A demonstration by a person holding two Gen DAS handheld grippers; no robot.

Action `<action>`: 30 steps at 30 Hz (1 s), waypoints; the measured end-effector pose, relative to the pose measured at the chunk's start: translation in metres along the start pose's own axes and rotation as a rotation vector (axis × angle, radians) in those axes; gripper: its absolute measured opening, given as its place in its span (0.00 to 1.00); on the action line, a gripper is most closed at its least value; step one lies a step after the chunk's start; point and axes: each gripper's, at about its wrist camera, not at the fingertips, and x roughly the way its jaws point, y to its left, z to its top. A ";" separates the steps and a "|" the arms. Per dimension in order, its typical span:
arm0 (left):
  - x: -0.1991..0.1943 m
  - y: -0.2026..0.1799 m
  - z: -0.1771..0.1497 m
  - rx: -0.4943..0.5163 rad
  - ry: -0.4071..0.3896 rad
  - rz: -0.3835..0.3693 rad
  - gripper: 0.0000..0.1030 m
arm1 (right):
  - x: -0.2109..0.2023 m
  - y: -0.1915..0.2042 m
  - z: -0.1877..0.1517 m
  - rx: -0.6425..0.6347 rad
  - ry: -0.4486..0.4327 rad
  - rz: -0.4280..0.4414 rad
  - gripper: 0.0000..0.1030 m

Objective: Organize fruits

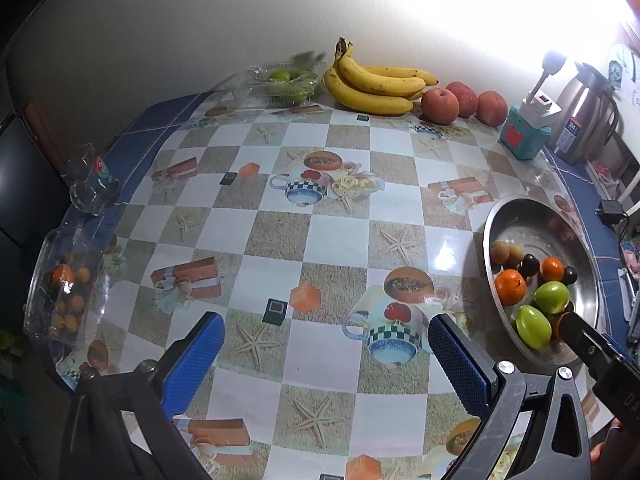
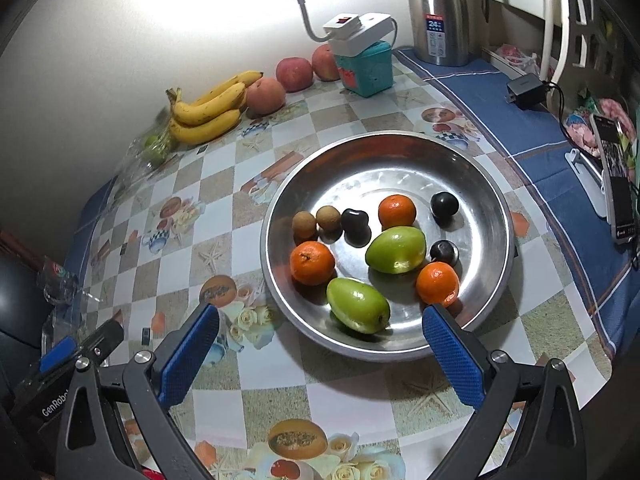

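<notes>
- Right wrist view: the right claw (image 2: 320, 344) hangs wide open and empty over the near rim of the round stainless-steel basin (image 2: 486, 184), its blue ribbed pads (image 2: 452, 356) bracketing the nearest oval green fruit (image 2: 357, 310). That framing suggests this fruit is the next pick.
- The basin sits on the right half of the checkered, picture-printed tabletop (image 2: 208, 256) and holds the mixed fruit still to be sorted: a second green fruit (image 2: 396, 249), three small oranges (image 2: 312, 262), dark round plums (image 2: 444, 203) and two small brown longan-like fruits (image 2: 304, 224).
- Left wrist view: the left claw (image 1: 326, 346) is also spread open and empty, hovering over bare tabletop in the middle, probably kept clear of the right one's working space.
- Along the far wall, like lies with like: a yellow banana bunch (image 1: 374, 82), three red apples (image 1: 439, 106), and green fruit in a clear plastic tray (image 1: 280, 84).
- At the near left edge a clear plastic container (image 1: 66, 280) holds small orange fruits, a likely destination for the basin's oranges.
</notes>
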 end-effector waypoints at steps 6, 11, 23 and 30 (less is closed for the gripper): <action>-0.001 0.003 -0.002 -0.002 0.021 0.003 1.00 | -0.001 0.010 -0.004 -0.052 0.030 0.003 0.98; 0.000 0.004 -0.002 0.008 0.036 0.016 1.00 | 0.001 0.012 -0.006 -0.056 0.053 -0.010 0.98; -0.001 0.001 -0.003 0.036 0.031 0.038 1.00 | 0.002 0.022 -0.009 -0.129 0.070 -0.056 0.98; 0.001 0.001 -0.004 0.039 0.037 0.040 1.00 | 0.002 0.019 -0.008 -0.115 0.064 -0.085 0.98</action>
